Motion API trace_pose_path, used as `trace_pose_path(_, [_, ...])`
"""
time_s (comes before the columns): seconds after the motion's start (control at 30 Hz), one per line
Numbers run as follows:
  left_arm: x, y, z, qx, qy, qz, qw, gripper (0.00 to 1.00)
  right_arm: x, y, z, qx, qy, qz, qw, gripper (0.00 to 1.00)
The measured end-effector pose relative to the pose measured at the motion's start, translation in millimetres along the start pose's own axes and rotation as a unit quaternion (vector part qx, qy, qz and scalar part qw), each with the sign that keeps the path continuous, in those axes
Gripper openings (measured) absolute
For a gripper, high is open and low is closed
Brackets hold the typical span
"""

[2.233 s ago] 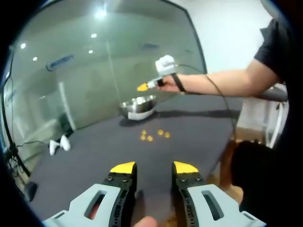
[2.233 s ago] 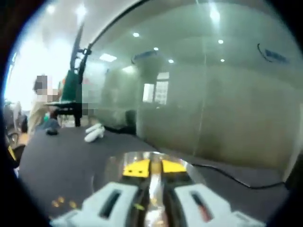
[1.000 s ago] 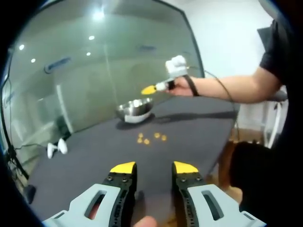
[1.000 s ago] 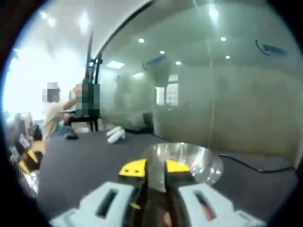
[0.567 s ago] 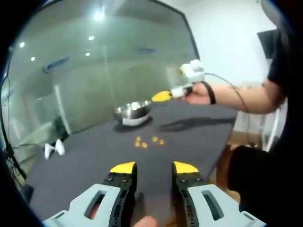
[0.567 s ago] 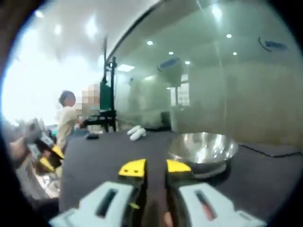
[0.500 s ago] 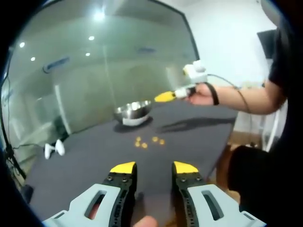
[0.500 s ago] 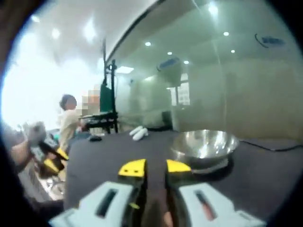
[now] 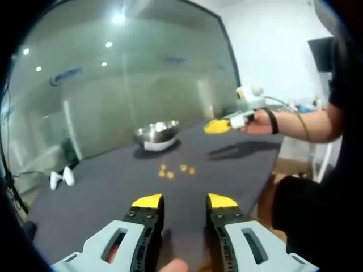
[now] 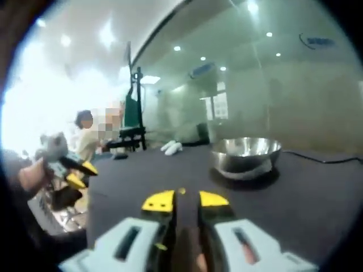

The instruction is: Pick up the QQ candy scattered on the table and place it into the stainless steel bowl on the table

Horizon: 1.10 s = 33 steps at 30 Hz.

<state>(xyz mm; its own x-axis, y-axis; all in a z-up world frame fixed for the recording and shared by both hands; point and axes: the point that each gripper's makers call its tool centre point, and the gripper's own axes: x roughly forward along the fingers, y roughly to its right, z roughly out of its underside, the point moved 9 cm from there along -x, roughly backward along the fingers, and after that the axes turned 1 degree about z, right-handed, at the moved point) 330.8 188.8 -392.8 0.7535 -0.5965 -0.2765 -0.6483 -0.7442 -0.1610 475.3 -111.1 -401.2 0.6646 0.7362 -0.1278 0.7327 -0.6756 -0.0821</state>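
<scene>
The stainless steel bowl stands on the dark table, far from my left gripper, which is open with nothing between its jaws. Several orange QQ candies lie on the table between that gripper and the bowl. My right gripper hovers above the table, right of the bowl, in a person's hand. In the right gripper view the bowl sits ahead to the right. My right gripper is open by a narrow gap, holding nothing, and one candy shows just beyond its tips.
Two white objects lie at the table's far left, also white objects in the right gripper view. A glass wall runs behind the table. A cable trails past the bowl. A person stands in the background beyond the left gripper.
The right gripper has drawn back from above the bowl and swung out to its right, lower over the table. Its jaws stand slightly wider. The left gripper has hardly moved.
</scene>
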Motion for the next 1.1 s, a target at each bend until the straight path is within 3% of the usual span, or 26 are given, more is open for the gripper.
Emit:
trace_pose_path(0.1, [0.7, 1.4, 0.2, 0.007, -0.005, -0.003, 1.0, 0.31, -5.9, -2.8, 9.5, -0.002, -0.014, 0.004, 0.9999, 0.16])
trace_pose_path(0.2, [1.6, 3.5, -1.0, 0.012, -0.002, -0.001, 0.9999, 0.31, -12.6, -6.6, 20.0, -0.037, -0.041, 0.012, 0.9984, 0.16])
trace_pose_path(0.3, [3.2, 6.2, -1.6, 0.026, -0.007, 0.001, 0.9996, 0.31, -18.4, -18.1, 30.6, -0.043, -0.058, -0.024, 0.9971, 0.17])
trace_pose_path(0.43, [5.0, 8.5, -4.0, 0.028, -0.001, 0.012, 0.9995, 0.31, -23.0, -22.7, 41.9, -0.046, -0.073, -0.027, 0.9959, 0.17])
trace_pose_path(0.67, [7.6, 6.9, -1.7, 0.026, -0.005, 0.014, 0.9995, 0.31, -21.6, -24.4, 44.4, -0.039, -0.075, -0.03, 0.996, 0.17])
trace_pose_path(0.83, [8.5, 6.2, -1.8, 0.022, -0.002, 0.015, 0.9996, 0.31, -15.4, -27.5, 48.4, -0.064, -0.095, -0.039, 0.9926, 0.17])
trace_pose_path(1.1, [8.6, 4.8, -0.5, 0.026, -0.003, 0.023, 0.9994, 0.31, -1.1, -32.6, 45.8, -0.071, -0.101, -0.059, 0.9906, 0.17])
